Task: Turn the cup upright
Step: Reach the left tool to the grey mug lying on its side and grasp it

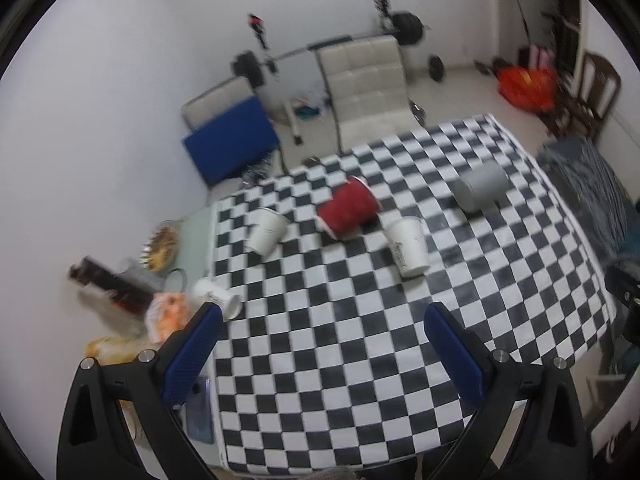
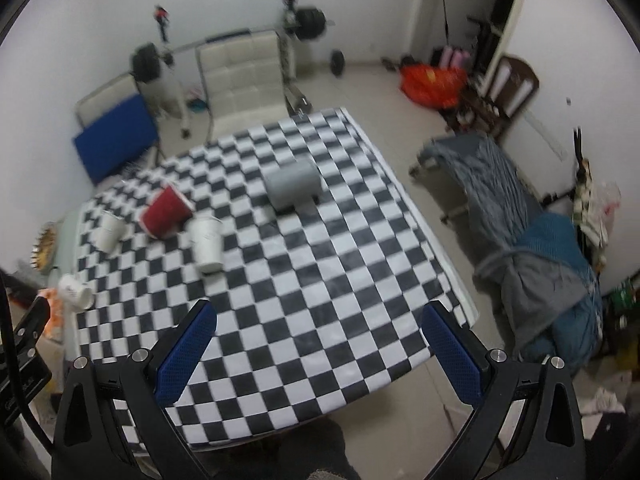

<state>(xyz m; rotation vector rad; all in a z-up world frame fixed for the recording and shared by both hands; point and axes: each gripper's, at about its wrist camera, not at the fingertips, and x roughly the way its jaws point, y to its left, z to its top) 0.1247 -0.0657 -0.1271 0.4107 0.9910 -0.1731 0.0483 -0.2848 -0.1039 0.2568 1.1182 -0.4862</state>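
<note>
Several cups lie on their sides on a black-and-white checkered table (image 1: 360, 360). A red cup (image 1: 349, 208) lies mid-table, a grey cup (image 1: 480, 189) to its right, a white cup (image 1: 408, 246) in front, another white cup (image 1: 267, 230) to the left and a third white cup (image 1: 218, 298) at the table's left edge. The right wrist view shows the red cup (image 2: 166, 212), grey cup (image 2: 293, 185) and white cups (image 2: 206, 242) (image 2: 109, 230) (image 2: 75, 292). My left gripper (image 1: 324, 316) and right gripper (image 2: 318, 314) are open, empty, held above the near table.
Clutter lies left of the table: a dark bottle (image 1: 110, 284), an orange packet (image 1: 166, 316) and a patterned plate (image 1: 160, 248). A cream chair (image 1: 368, 88) and blue cushion (image 1: 230, 138) stand behind. A cloth-covered seat (image 2: 520, 232) stands right of the table.
</note>
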